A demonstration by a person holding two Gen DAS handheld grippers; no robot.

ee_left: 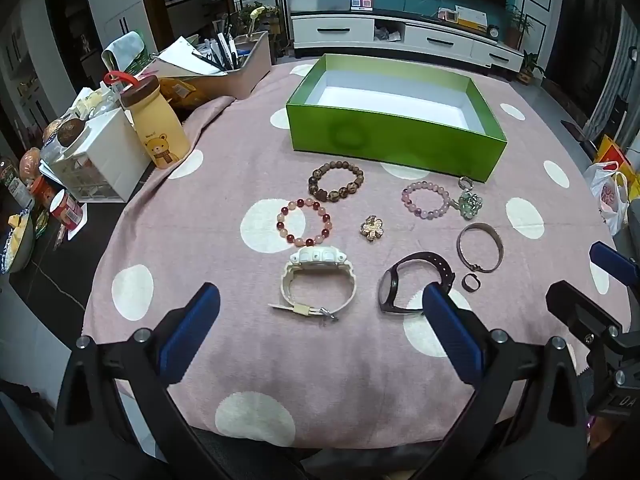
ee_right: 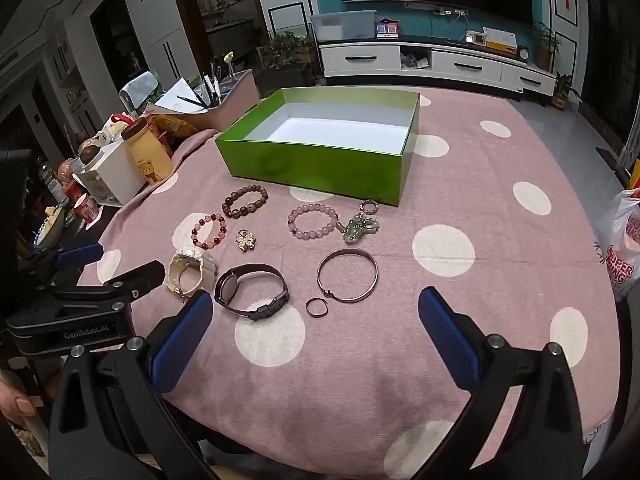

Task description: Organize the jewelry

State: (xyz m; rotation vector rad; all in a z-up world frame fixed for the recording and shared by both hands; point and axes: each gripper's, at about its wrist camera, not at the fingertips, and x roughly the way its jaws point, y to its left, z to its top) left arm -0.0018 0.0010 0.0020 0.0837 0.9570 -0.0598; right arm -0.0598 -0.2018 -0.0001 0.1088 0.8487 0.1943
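Observation:
An open, empty green box [ee_left: 392, 140] [ee_right: 312, 168] stands at the back of the pink dotted cloth. In front of it lie a brown bead bracelet [ee_left: 320, 194], a red-pink one [ee_left: 298, 203], a purple one [ee_left: 424, 185], a green pendant [ee_left: 470, 200], a flower brooch [ee_left: 372, 229], a white watch [ee_left: 318, 257], a black watch [ee_right: 228, 284], a bangle [ee_right: 346, 254] and a small ring [ee_right: 308, 307]. My left gripper [ee_left: 320, 296] hovers open over the near watches. My right gripper [ee_right: 316, 296] hovers open near the ring. Neither touches anything.
At the left stand a yellow bear bottle [ee_left: 164, 132], a white drawer box [ee_left: 104, 160] and a tray of pens [ee_left: 236, 68]. A plastic bag [ee_right: 624, 240] hangs past the right edge. A hand [ee_right: 16, 404] shows at lower left.

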